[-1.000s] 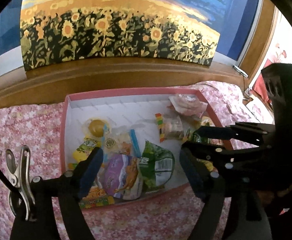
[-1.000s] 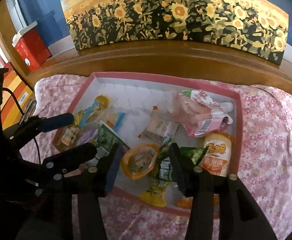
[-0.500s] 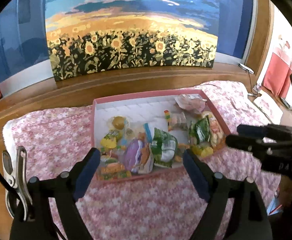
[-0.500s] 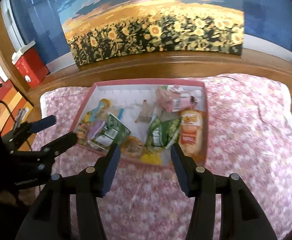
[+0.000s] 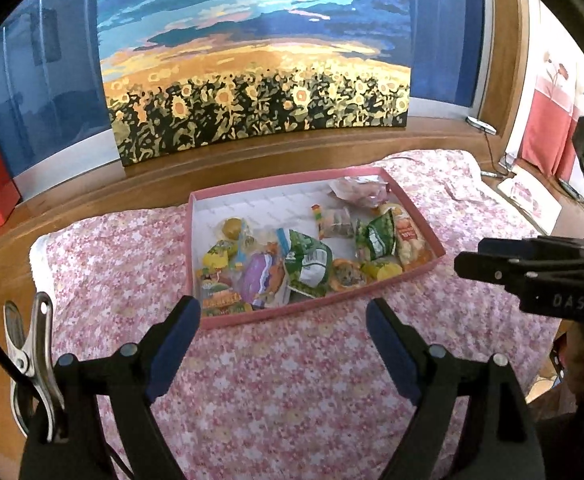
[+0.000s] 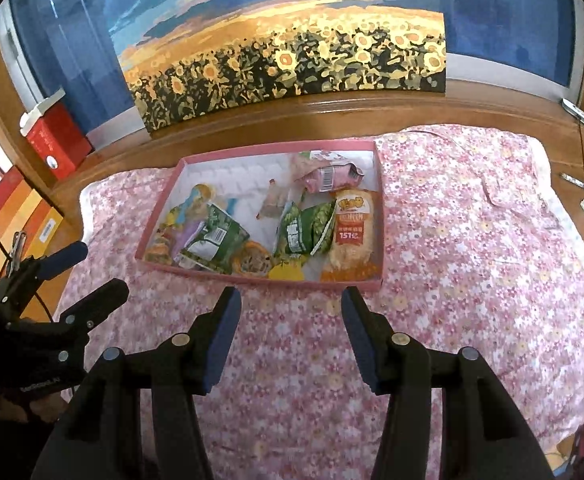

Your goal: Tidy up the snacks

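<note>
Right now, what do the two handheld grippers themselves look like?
Both are matt black, with angular arms, silver rivets and dark blue pads. The left gripper has a metal spring clip and a black cable at its left side. The right gripper has pale lettering on its body and a green light, both seen from the left camera.

One pink tray (image 6: 377,216); two green snack bags (image 6: 216,240) (image 6: 305,230); one orange-label bread pack (image 6: 351,228); one pink pack (image 6: 327,172); one sunflower painting (image 6: 284,52); one red box (image 6: 58,142); remaining small snacks overlap, count unclear.
</note>
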`<state>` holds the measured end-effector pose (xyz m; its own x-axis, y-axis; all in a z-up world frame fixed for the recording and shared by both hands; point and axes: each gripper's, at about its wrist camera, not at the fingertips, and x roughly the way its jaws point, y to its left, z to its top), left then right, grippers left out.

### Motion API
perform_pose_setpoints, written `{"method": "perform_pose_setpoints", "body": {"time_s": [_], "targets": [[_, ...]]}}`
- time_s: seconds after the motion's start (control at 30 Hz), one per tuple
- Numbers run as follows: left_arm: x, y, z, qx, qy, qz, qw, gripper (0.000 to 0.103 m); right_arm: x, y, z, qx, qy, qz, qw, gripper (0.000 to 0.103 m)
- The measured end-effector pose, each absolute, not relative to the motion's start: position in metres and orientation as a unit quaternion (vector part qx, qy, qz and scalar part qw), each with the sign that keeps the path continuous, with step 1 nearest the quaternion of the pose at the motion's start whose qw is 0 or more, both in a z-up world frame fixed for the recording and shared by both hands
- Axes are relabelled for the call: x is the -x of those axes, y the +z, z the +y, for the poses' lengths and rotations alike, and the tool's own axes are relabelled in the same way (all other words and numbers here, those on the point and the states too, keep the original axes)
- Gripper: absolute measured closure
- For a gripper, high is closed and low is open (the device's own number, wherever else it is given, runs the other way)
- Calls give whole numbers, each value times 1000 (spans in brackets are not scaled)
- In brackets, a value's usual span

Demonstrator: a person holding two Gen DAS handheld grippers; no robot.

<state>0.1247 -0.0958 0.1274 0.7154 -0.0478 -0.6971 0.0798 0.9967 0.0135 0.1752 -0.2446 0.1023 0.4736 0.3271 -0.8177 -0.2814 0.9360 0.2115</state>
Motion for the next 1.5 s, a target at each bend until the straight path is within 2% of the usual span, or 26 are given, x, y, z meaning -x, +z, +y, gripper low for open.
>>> {"method": "perform_pose_setpoints", "body": {"time_s": [0.33, 0.6, 0.73, 0.87, 0.97, 1.3, 1.4, 1.5], "targets": [[-114, 125, -101, -19, -30, 382, 923, 12, -162, 112, -254, -27, 182, 466, 865, 49], [-101, 106, -100, 9, -22, 417, 908, 12, -152, 92, -261, -35, 178, 509, 842, 49], [-94, 84, -102, 22, -21, 456, 890, 12, -147, 60, -262, -23, 163, 567, 807, 49], [-90, 55, -96, 49, -19, 507, 860, 12, -140, 18, -257, 43, 120, 632, 764, 49], [-93, 27, -90, 49, 15, 567, 822, 12, -130, 14, -244, 107, 123, 620, 768, 48], [-93, 21, -99, 17, 8, 580, 814, 3, -131, 13, -246, 90, 113, 621, 770, 43], [-97, 20, -102, 14, 6, 589, 808, 2, -140, 14, -246, 86, 116, 626, 767, 38], [-103, 19, -105, 9, 4, 595, 803, 0, -147, 12, -244, 83, 129, 632, 760, 27]]}}
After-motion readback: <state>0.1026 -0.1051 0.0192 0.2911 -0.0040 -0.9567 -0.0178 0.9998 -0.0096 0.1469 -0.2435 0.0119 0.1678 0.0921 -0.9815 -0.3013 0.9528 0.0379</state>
